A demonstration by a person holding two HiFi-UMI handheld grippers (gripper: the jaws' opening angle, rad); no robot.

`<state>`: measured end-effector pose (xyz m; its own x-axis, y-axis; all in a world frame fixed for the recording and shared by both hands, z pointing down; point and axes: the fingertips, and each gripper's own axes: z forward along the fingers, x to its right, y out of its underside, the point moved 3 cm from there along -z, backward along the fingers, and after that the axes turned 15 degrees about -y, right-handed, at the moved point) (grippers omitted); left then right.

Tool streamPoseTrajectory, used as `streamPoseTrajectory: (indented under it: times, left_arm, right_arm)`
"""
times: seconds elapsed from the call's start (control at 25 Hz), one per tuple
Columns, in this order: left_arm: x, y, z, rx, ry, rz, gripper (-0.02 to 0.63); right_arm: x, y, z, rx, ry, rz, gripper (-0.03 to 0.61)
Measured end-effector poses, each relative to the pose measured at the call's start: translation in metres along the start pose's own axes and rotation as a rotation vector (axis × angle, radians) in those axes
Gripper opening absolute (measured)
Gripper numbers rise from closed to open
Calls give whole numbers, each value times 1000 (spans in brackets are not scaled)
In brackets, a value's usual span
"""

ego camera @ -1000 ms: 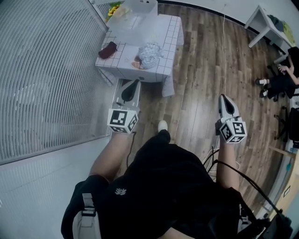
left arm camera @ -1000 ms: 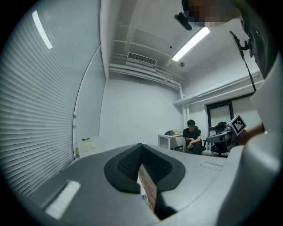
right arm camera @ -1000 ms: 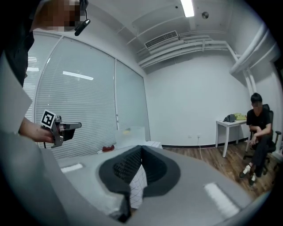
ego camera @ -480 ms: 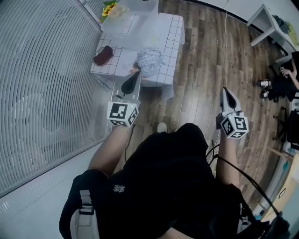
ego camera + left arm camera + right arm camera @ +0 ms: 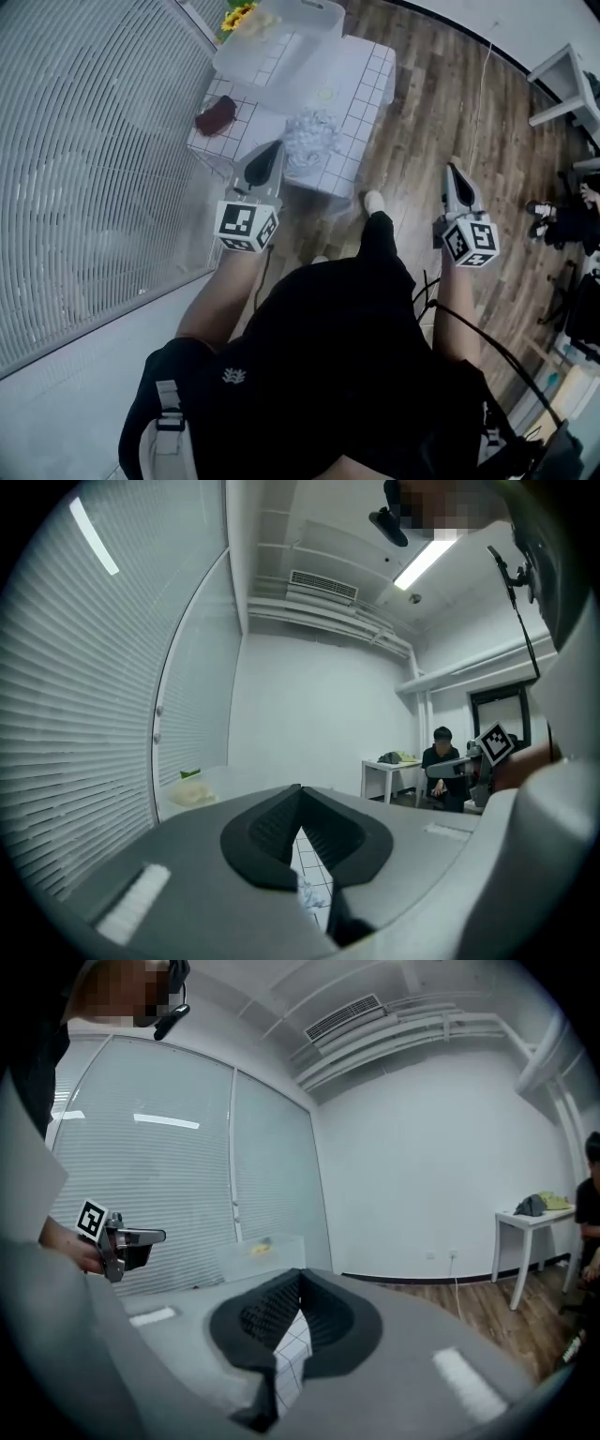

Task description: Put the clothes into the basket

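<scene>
The left gripper (image 5: 268,155) and the right gripper (image 5: 454,174) both have their jaws pressed together on nothing. Just ahead of the left jaws, a crumpled pale patterned garment (image 5: 309,141) lies on the white tiled table (image 5: 370,66). It looks soft and light and would likely drape, so pinch a raised fold. Ahead and to the left of those jaws is a dark red cloth (image 5: 216,117), and farthest is the translucent plastic basket (image 5: 314,9).

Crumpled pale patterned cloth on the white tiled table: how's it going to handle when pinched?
The crumpled pale patterned cloth lies bunched in soft folds, so it is probably floppy and will drape and trail from one pinch. It looks thin, so likely light. It sits near the white tiled table edge, so a push may slide it off.
</scene>
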<state>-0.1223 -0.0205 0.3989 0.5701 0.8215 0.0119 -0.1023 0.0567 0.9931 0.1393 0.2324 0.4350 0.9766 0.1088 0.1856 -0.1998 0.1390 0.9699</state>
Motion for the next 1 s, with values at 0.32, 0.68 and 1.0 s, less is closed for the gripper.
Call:
streamPoseTrajectory:
  times: [0.32, 0.68, 1.0]
  left_arm:
    - [-4, -5, 65, -44, -215, -25, 8]
    - [-6, -6, 107, -89, -464, -63, 8]
    - [-15, -7, 96, -97, -602, -47, 8]
  right_arm:
    - [89, -47, 119, -62, -223, -38, 2]
    - [139, -71, 232, -121, -486, -78, 2]
    - [128, -63, 291, -150, -629, -74, 2]
